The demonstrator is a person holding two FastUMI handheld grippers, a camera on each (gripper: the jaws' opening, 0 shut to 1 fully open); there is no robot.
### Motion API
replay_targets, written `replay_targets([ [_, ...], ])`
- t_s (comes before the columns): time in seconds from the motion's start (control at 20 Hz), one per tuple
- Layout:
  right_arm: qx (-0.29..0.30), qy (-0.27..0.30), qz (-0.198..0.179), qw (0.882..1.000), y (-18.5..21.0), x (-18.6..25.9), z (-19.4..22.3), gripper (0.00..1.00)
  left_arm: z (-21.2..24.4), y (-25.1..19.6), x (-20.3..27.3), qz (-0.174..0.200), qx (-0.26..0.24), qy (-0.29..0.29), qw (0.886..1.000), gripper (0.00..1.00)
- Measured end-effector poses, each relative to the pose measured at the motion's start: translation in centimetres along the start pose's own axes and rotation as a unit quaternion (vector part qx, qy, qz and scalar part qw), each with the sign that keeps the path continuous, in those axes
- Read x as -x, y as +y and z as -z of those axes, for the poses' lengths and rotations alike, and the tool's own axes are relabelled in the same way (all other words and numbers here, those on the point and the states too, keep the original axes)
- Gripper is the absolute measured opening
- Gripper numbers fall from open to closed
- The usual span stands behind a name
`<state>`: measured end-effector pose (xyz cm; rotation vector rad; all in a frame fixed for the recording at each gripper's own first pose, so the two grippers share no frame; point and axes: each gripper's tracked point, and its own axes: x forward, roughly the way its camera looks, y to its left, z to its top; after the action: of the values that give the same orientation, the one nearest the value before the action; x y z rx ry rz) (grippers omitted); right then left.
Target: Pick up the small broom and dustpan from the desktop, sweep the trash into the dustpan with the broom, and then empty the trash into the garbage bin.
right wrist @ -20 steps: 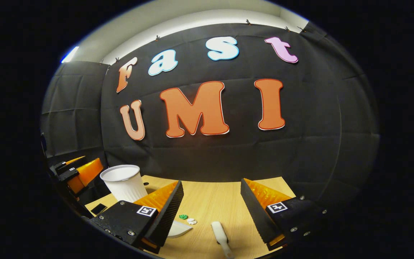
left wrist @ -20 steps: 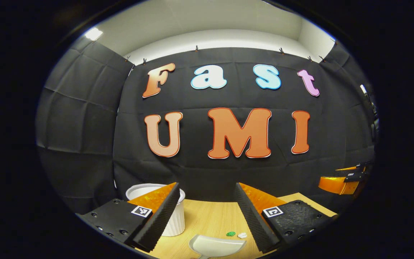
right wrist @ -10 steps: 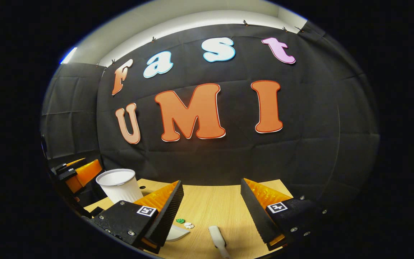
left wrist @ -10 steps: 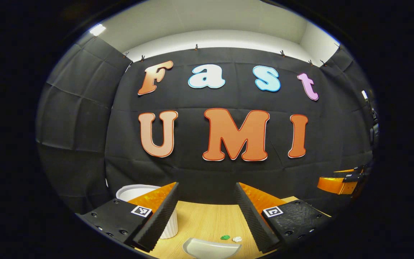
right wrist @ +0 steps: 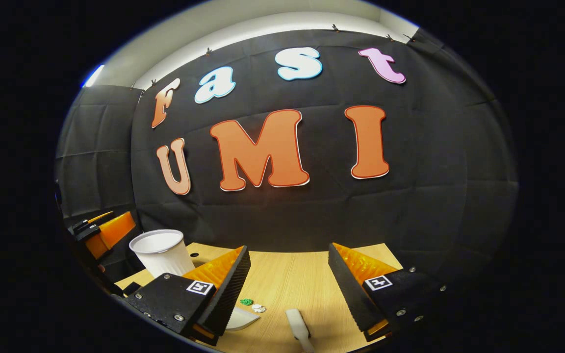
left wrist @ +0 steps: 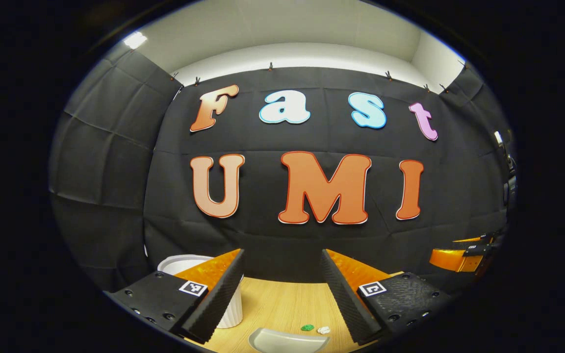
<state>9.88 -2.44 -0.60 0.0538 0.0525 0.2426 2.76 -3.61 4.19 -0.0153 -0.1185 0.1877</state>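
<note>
While both hand-held grippers hang above the tabletop (right wrist: pixel 282 279) with nothing between their fingers, the pickup has not begun; the left hand-held gripper (left wrist: pixel 282 289) is spread wide and empty, and the right hand-held gripper (right wrist: pixel 287 289) is likewise wide open and holds nothing. Over the last second each view has tipped slightly upward, so the dustpan (left wrist: pixel 282 340) has slid lower toward the near edge of the left gripper view, and the broom (right wrist: pixel 298 327) has done the same in the right gripper view (a small drift, not a reach); I judge that both still need to come down and forward before any grasp. The dustpan lies on the tabletop just ahead of the left fingers, the broom near and between the right ones. The trash, a green scrap (left wrist: pixel 307 327) and a white scrap (left wrist: pixel 323 330), sits just right of the dustpan, touching neither tool. The white garbage bin (right wrist: pixel 162 252) stands at the far left; it is partly hidden by the left finger in the left gripper view, and may crowd the dustpan approach.
</note>
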Motion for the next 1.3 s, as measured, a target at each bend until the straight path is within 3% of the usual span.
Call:
replay_targets([
  [0.5,0.009,-0.002,0.007,1.000,-0.5,0.8,-0.1,0.96,2.0,0.4,-0.1,0.002,0.007,0.034,0.999,0.96],
  [0.95,0.012,0.008,0.020,1.000,-1.1,1.0,0.8,0.96,4.7,0.4,-0.5,0.030,-0.015,0.073,0.997,0.96],
  [1.15,0.013,0.024,0.019,0.999,-1.1,0.9,2.0,0.96,8.6,1.2,-0.6,0.043,-0.027,0.138,0.989,0.96],
  [1.3,0.010,0.041,0.021,0.999,-1.7,0.9,3.1,0.96,13.5,2.0,0.0,0.058,-0.037,0.219,0.973,0.96],
])
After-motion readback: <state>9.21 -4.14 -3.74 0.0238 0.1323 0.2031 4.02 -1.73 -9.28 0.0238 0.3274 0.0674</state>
